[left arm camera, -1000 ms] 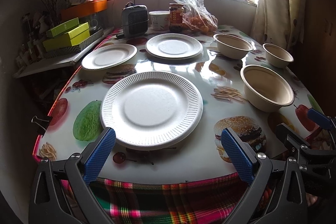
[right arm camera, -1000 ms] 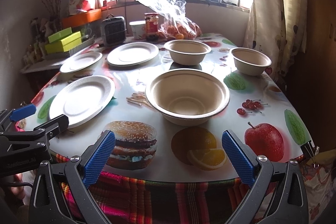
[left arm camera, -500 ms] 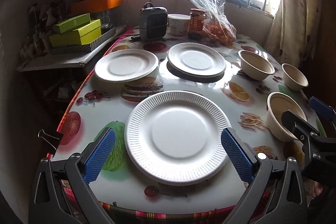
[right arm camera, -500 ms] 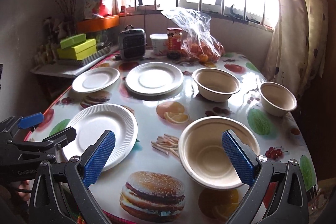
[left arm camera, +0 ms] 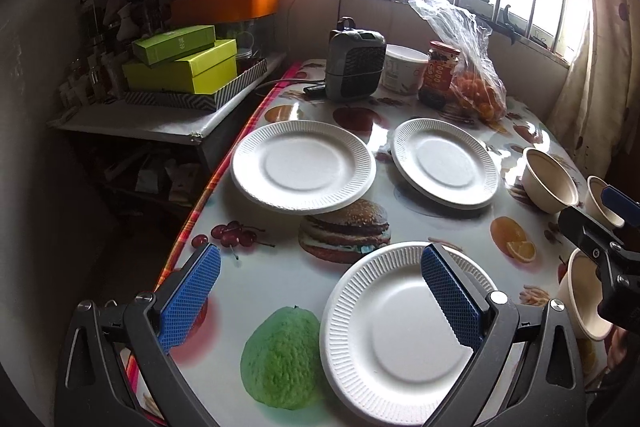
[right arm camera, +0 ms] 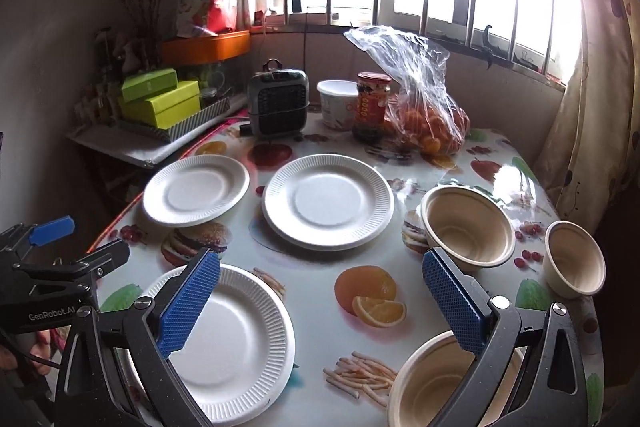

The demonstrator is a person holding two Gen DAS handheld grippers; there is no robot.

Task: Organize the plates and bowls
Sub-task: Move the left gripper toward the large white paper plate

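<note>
Three white paper plates lie on the fruit-print table: a near plate (left arm camera: 396, 335) (right arm camera: 236, 339), a far-left plate (left arm camera: 302, 171) (right arm camera: 196, 189) and a middle plate (left arm camera: 444, 161) (right arm camera: 328, 205). Three beige bowls stand to the right: a near bowl (right arm camera: 432, 387) (left arm camera: 580, 295), a middle bowl (right arm camera: 468, 223) (left arm camera: 550, 179) and a small bowl (right arm camera: 574, 259). My left gripper (left arm camera: 320, 299) hangs open above the table's left front, its right finger over the near plate. My right gripper (right arm camera: 320, 303) is open above the space between the near plate and the near bowl. Neither holds anything.
At the back of the table stand a small grey heater (left arm camera: 354, 65), a white tub (right arm camera: 338, 103), a jar (right arm camera: 372, 107) and a bag of oranges (right arm camera: 424, 107). Green boxes (left arm camera: 180, 65) sit on a side shelf to the left. A curtain (right arm camera: 588, 107) hangs on the right.
Both grippers have risen and moved forward over the table. The left one has also shifted left, so the near plate now lies under its right finger. Nothing was grasped.
</note>
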